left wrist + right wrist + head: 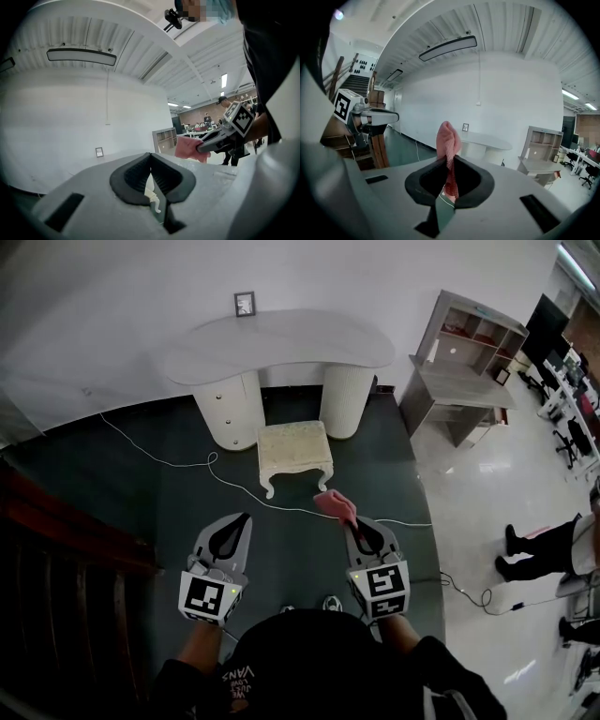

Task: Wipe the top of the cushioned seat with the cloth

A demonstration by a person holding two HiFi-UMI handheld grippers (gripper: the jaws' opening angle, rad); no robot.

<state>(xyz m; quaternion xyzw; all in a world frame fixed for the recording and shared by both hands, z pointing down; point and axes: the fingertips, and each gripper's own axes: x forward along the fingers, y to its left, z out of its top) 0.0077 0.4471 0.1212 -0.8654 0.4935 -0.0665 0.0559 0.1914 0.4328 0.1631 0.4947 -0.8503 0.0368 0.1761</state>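
Cushioned seat, cream, square, carved legs (294, 448), stands on the dark green floor (131, 484) just in front of the white kidney-shaped vanity surface (281, 343). Neither gripper touches it. Pink mesh cloth (334, 503) is held off the floor between the seat and me, short of the seat's front edge in the head view. My right gripper (351, 521) has its jaws clamped on the cloth's lower part, so a bunched fold sticks up past the tips. I judge that's enough loose fabric to drag flat over the cushion. My left gripper (246, 518) sits level with the right, well apart from it, jaws together on nothing. It looks parked as a spare, since a wipe needs one tool only. Thin white cable (234, 482) runs across the floor by the seat's front legs. Wiping not begun. I judge the next move is carrying the cloth forward and down onto the cushion top.
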